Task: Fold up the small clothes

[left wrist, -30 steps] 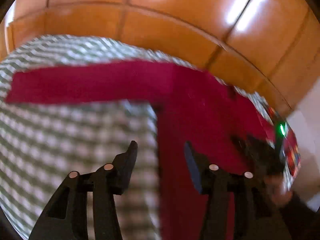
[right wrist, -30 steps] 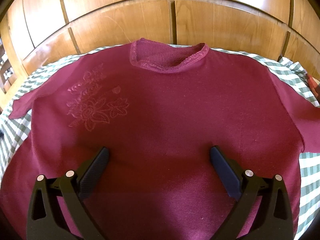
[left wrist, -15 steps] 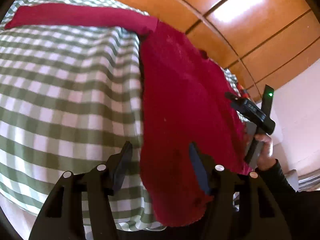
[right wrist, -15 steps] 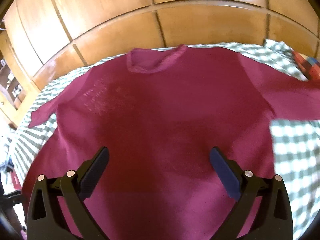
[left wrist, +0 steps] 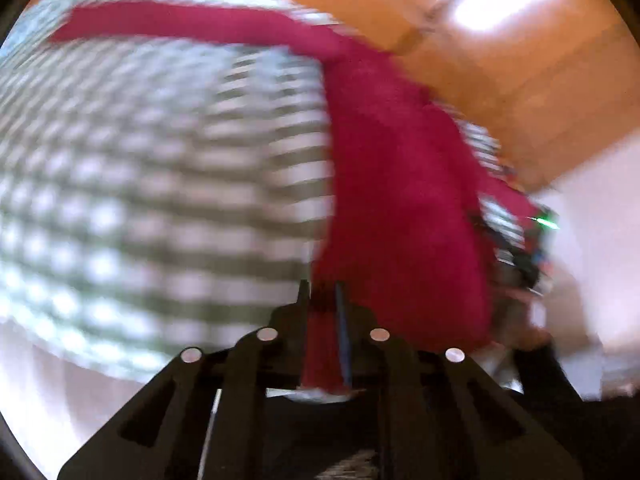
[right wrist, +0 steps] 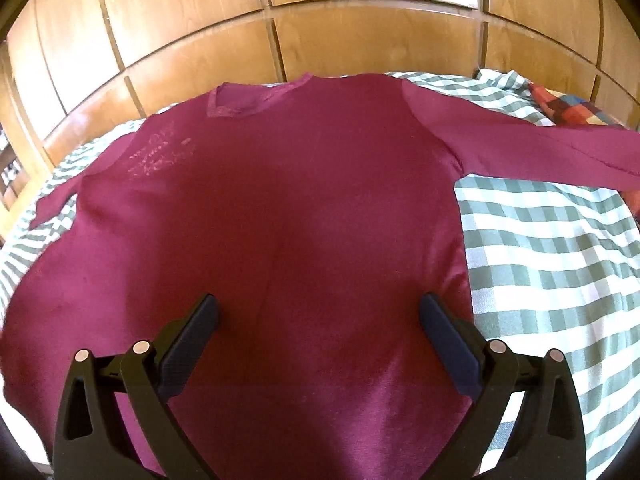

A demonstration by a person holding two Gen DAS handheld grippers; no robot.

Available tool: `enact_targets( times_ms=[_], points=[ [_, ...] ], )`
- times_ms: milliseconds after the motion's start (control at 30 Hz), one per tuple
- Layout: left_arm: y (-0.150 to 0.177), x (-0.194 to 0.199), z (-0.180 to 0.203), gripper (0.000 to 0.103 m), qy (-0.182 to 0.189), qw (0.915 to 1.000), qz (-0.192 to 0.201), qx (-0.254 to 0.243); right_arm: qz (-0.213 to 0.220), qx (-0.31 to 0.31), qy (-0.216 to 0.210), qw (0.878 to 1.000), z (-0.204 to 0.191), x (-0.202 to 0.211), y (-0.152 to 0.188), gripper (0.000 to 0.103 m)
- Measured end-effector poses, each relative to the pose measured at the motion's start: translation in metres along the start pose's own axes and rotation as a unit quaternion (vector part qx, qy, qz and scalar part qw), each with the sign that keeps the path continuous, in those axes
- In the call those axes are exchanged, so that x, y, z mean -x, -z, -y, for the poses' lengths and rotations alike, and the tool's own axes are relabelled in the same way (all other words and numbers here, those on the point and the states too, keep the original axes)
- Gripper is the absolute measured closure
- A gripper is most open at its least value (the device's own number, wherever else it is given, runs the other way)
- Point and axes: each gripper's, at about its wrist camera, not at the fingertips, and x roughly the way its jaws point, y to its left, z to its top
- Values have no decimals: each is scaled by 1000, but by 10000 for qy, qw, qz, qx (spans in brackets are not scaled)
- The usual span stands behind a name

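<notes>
My left claw, gaping over the bottom edge of the shirt half a second ago, is now clenched on that hem near its left corner, a strip of red cloth pinched between the fingers; the view is blurred, so I judge the first fold is starting. The shirt lies face up and flat on the checked bedspread, collar toward the wooden wardrobe, both sleeves spread outward. My right claw hangs released above the lower middle of the shirt, fingers wide apart, gripping nothing; whether they touch the cloth I cannot tell
</notes>
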Motion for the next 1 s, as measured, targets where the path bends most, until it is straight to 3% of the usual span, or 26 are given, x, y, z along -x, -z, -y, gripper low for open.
enact_targets(
  times_ms=[67,167,200,233,300,367,400,433,500,633,700,733,867,933,1000],
  points=[
    [4,8,-15,92,-341,9989,141,279,20,-30,-48,10000,2,0,1,4],
    [6,18,-5,88,-201,9990,378,116,-5,3,-31,10000,2,1,1,4],
    [5,20,2,69,-126,9990,423,12,-26,44,-32,10000,2,2,2,4],
    [3,18,9,42,-79,9989,454,-60,-56,112,-34,9999,1,3,3,4],
    [1,11,22,33,178,9988,388,-234,-65,316,-74,9995,2,6,6,4],
    [2,-4,36,51,137,9983,127,-552,-15,343,-179,9993,7,8,9,4],
    [5,-16,45,79,-159,9961,-98,-867,-3,301,-242,9993,10,8,9,4],
    [8,-23,48,91,-346,9937,-205,-1047,-6,265,-276,9993,11,8,9,4],
    [15,-20,48,95,-277,9936,-175,-1077,-18,325,-243,9992,8,8,9,4],
    [23,4,35,96,-29,9965,-63,-830,19,358,-198,9992,7,7,9,4],
    [24,-8,25,93,-348,9966,-163,-725,5,367,-167,9992,7,6,9,4],
    [22,-11,23,89,-421,9968,-183,-656,-23,368,-150,9992,6,7,8,4],
    [8,0,33,72,-432,9963,381,-634,-210,52,-355,9991,18,19,-1,4],
    [-6,8,52,55,-442,9923,808,-825,-85,-334,-502,9981,37,32,-7,4],
    [-17,4,72,49,-506,9882,1020,-1022,171,-885,-374,9952,70,49,-16,5]
  ],
)
